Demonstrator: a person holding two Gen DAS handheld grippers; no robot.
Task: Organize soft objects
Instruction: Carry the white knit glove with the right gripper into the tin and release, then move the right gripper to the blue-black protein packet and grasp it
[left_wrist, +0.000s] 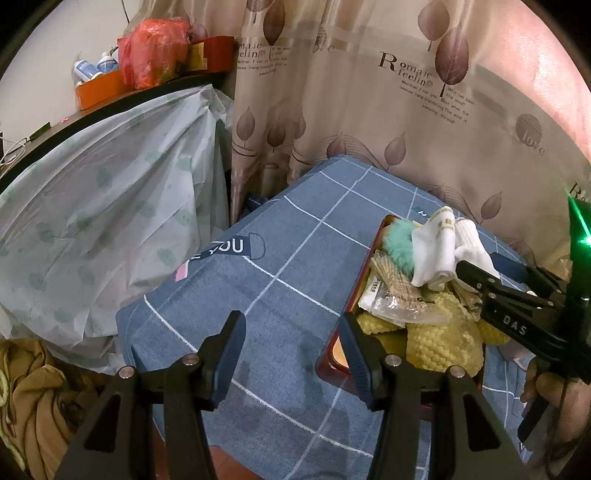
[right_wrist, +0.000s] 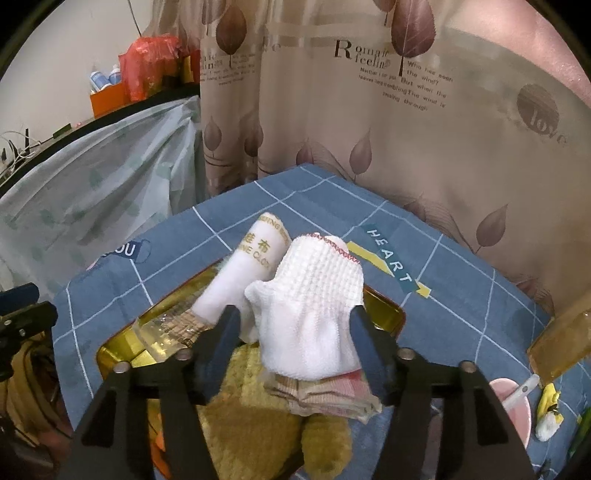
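A tray, red outside and gold inside, sits on the blue checked tablecloth heaped with soft things. A white knitted cloth lies on top, beside a rolled white towel with gold lettering. Under them are a plaid folded cloth, a yellow knitted cloth, a mint fluffy piece and a clear bag of sticks. My right gripper stands open around the white knitted cloth. My left gripper is open over bare tablecloth, left of the tray.
A leaf-print curtain hangs behind the table. Plastic-covered furniture stands at the left with a red bag on top. A pink cup with a spoon and an amber box sit at the right. Brown fabric lies low left.
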